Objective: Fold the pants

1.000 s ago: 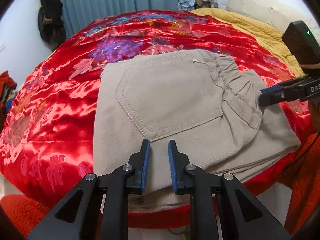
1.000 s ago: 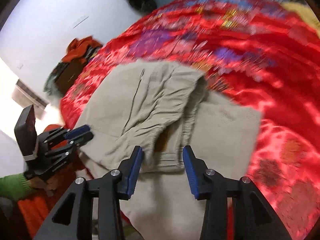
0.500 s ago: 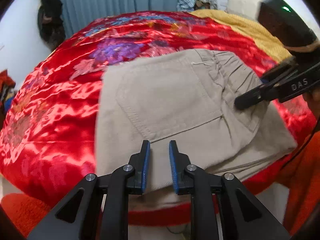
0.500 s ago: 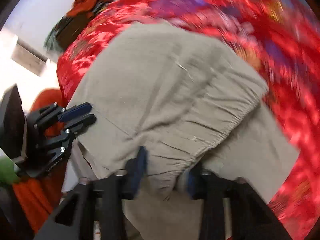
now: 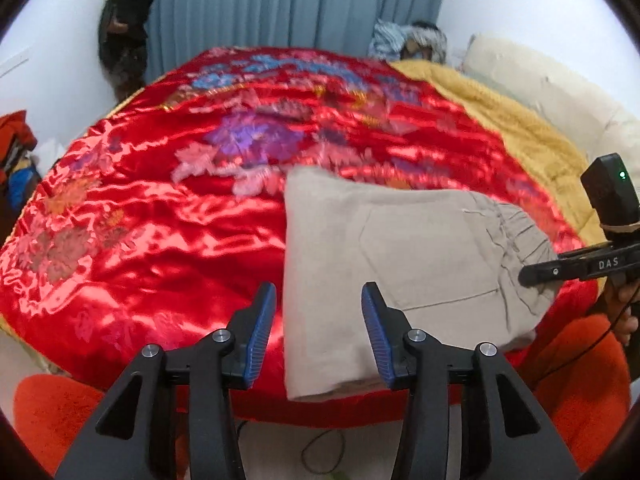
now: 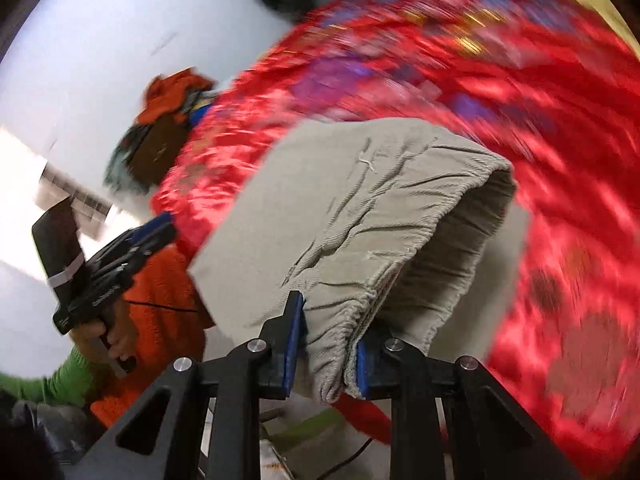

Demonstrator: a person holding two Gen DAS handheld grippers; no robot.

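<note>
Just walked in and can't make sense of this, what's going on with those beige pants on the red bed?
A person is folding beige pants on a red satin bedspread, holding tongs in each hand. The right tongs are clamped on the gathered waistband and hold that end off the bed. The left tongs have just been opening; their fingers straddle the near folded edge without pressing it. The pants are already folded into a compact stack near the bed's edge.

White letters "DAS" stand on the black arm of the right gripper (image 5: 538,274), at three o'clock in the left wrist view. Nothing else is legible.
</note>
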